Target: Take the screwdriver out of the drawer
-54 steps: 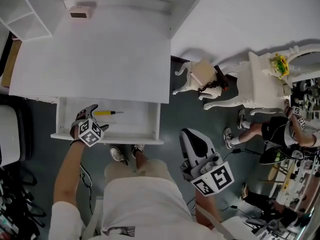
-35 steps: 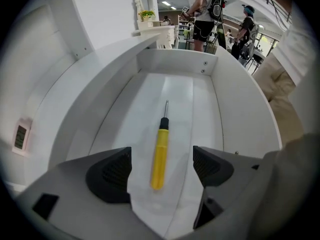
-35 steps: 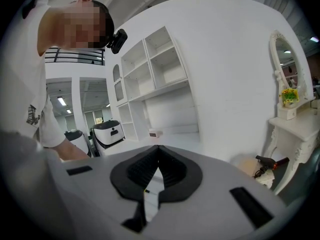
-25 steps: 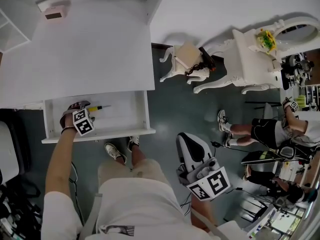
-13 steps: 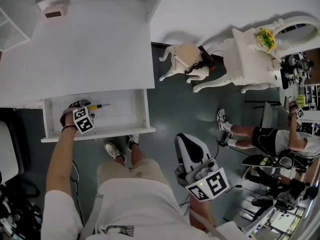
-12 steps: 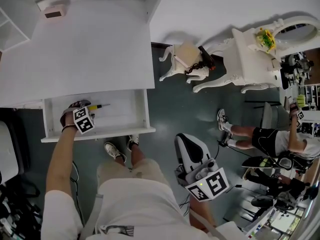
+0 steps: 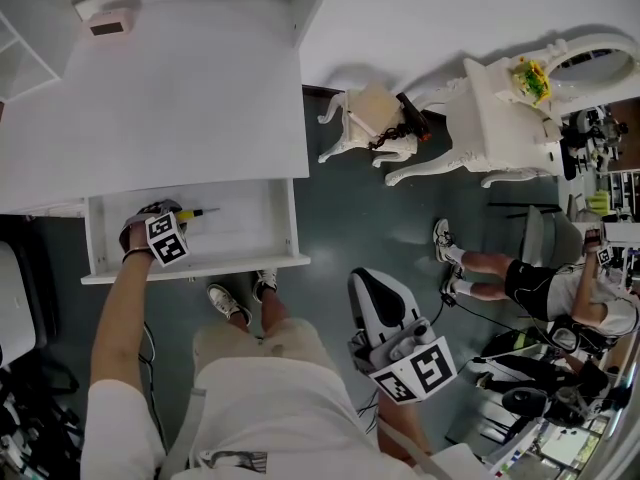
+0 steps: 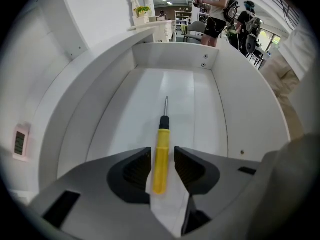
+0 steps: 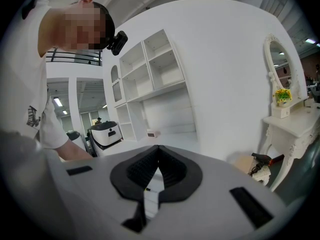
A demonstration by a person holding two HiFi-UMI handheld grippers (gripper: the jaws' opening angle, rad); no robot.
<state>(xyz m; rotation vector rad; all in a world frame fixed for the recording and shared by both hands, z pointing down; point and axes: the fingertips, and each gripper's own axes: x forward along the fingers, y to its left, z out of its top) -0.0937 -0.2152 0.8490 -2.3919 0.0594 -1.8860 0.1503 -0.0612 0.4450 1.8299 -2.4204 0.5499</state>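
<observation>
— Where's the screwdriver (image 8: pixel 161 139)?

— Flat on the floor of the open drawer (image 7: pixel 250 240), toward its left end in the head view. Yellow handle, black collar, thin metal shaft pointing away from the left gripper (image 8: pixel 162 158).

— Is it gripped?

— Not quite. The jaws have just been closing and now flank the handle. The left pad looks to be at the handle's edge, and a thin gap shows at the right pad.

— And the right gripper (image 9: pixel 159 154)?

— Held out over the floor, well apart from the drawer. Its pads meet, with nothing between them.

— Any writing to read?

— No words. Each cube (image 7: pixel 168 241) carries black-and-white square markers, patterns rather than letters. A small gadget (image 7: pixel 104 26) on the desk (image 7: pixel 180 118) has a dark window, too small to read. The shirt (image 7: pixel 270 408) has a print at its hem, also illegible. I can make out no brand on the screwdriver handle.
</observation>
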